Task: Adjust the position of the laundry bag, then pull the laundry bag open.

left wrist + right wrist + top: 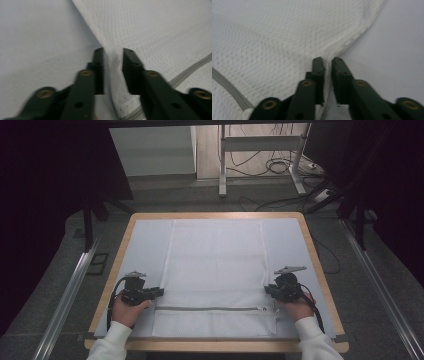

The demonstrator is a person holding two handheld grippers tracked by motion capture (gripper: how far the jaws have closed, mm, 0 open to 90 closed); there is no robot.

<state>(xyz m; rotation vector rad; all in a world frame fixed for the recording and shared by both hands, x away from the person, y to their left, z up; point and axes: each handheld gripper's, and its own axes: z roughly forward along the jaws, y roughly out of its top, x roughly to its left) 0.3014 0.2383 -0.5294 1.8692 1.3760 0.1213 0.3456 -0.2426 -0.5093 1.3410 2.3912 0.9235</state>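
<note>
The mesh bag (215, 270) lies flat and spread out in the middle of the big table (315, 255), on top of a pale grey mat (145, 245) that covers most of the table top. The bag is white and see-through, and I cannot tell if anything is inside it. A grey zipper (210, 309) runs across the bag near the person's side and looks closed.

The left gripper (159, 292) sits at the bag's left edge. In the left gripper view its jaws stand a little apart with the bag's edge (113, 75) between them.

The right gripper (268, 290) sits at the bag's right edge. Its jaws also stand a little apart, with the bag's edge (327, 65) in the gap.
</note>
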